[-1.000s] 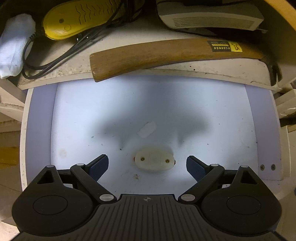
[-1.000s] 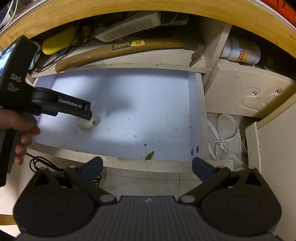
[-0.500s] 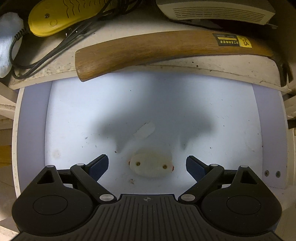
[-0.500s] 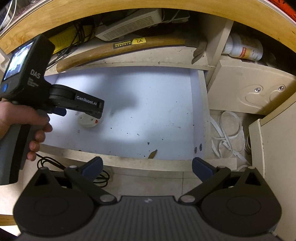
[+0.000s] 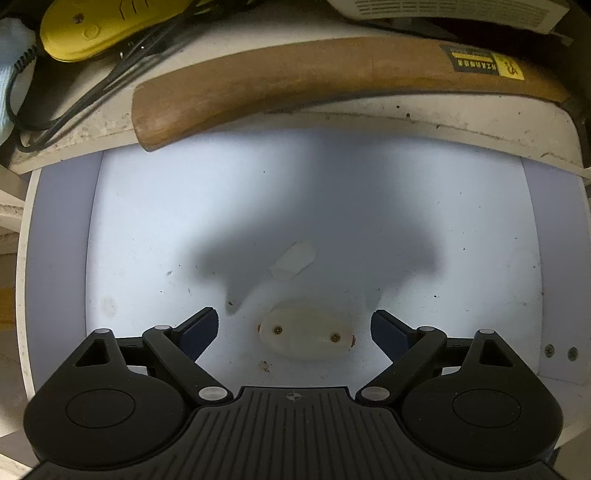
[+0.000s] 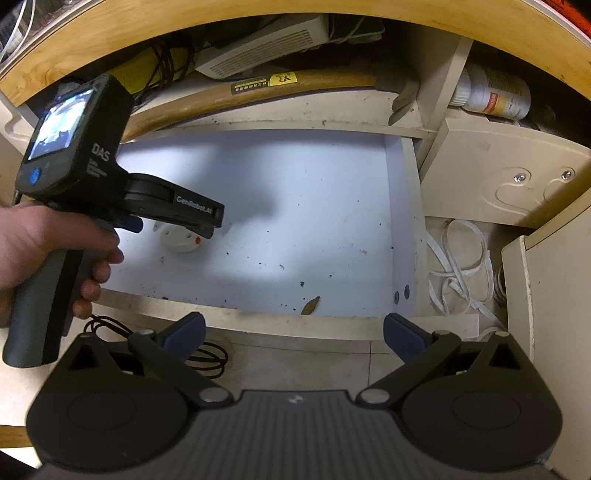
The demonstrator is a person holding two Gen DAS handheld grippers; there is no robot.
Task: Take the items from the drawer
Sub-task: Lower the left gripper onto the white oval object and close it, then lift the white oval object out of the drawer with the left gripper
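A small cream oval fitting with two screws lies on the white floor of the open drawer. My left gripper points straight down over it, one blue pad on each side of the fitting with gaps left, and its jaws are closing. In the right wrist view the same fitting shows under the left gripper, which a hand holds. My right gripper hangs open and empty in front of the drawer's front edge.
A wooden-handled hammer lies on the ledge behind the drawer, beside a yellow device with black cables and a white box. A scrap of tape lies on the drawer floor. White cord and a bottle sit to the right.
The left gripper has sunk closer to the drawer floor, so the fitting looks larger between its pads, and its jaws have narrowed a little. The right gripper has stayed in place.
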